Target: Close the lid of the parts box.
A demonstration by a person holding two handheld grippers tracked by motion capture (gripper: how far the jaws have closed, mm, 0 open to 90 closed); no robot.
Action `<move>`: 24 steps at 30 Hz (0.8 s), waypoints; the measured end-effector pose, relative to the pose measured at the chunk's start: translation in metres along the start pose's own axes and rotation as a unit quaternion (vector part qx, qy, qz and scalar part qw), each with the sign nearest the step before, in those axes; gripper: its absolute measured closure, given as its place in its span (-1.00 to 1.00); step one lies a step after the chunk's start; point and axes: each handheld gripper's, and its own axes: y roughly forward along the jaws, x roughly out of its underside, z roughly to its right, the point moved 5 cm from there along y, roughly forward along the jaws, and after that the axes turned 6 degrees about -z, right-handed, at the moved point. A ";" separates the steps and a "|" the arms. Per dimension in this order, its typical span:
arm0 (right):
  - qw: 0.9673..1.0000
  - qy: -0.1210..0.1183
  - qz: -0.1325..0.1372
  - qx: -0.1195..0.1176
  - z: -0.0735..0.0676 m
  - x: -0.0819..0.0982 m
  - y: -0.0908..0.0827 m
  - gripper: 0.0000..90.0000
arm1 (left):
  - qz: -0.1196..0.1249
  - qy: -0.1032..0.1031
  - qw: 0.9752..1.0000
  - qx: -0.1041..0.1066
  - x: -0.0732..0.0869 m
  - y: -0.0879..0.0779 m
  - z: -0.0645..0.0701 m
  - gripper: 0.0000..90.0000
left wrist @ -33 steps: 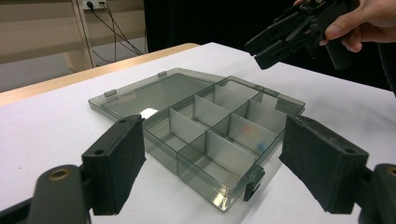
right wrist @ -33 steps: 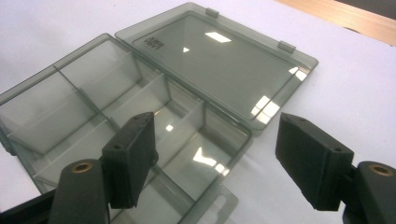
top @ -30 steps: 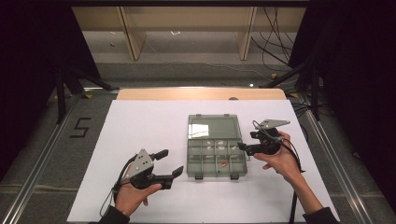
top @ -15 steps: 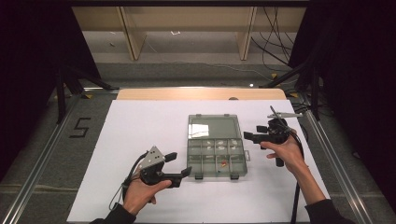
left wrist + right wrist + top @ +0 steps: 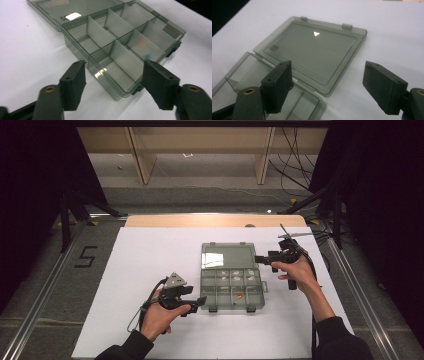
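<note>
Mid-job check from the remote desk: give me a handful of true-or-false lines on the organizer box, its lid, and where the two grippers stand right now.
1. The compartment box has its lid folded flat open on the table. True.
2. The left gripper is clamped on the lid. False: its jaws have just been closing, but they straddle the box's near corner without pressing on it.
3. The right gripper is open beside the lid's edge. True.
4. Every compartment is packed full. False: most look empty; a small red and blue piece lies in one.
5. The box sits on a white sheet. True.
</note>
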 end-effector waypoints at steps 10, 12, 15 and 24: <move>0.999 0.002 -0.035 0.005 -0.003 -0.009 0.013 -0.54 | -0.039 0.005 0.999 -0.007 -0.002 0.011 -0.005 0.07; 0.999 0.012 -0.045 0.010 -0.002 -0.009 0.016 -0.54 | -0.040 0.002 0.999 -0.013 -0.002 0.015 -0.004 0.10; 0.999 0.016 -0.049 0.008 0.000 -0.010 0.021 -0.52 | -0.044 0.008 0.999 -0.012 -0.001 0.017 -0.004 0.14; 0.998 0.014 -0.065 0.010 -0.001 -0.011 0.036 -0.48 | -0.049 0.007 0.999 -0.021 0.000 0.019 -0.004 0.26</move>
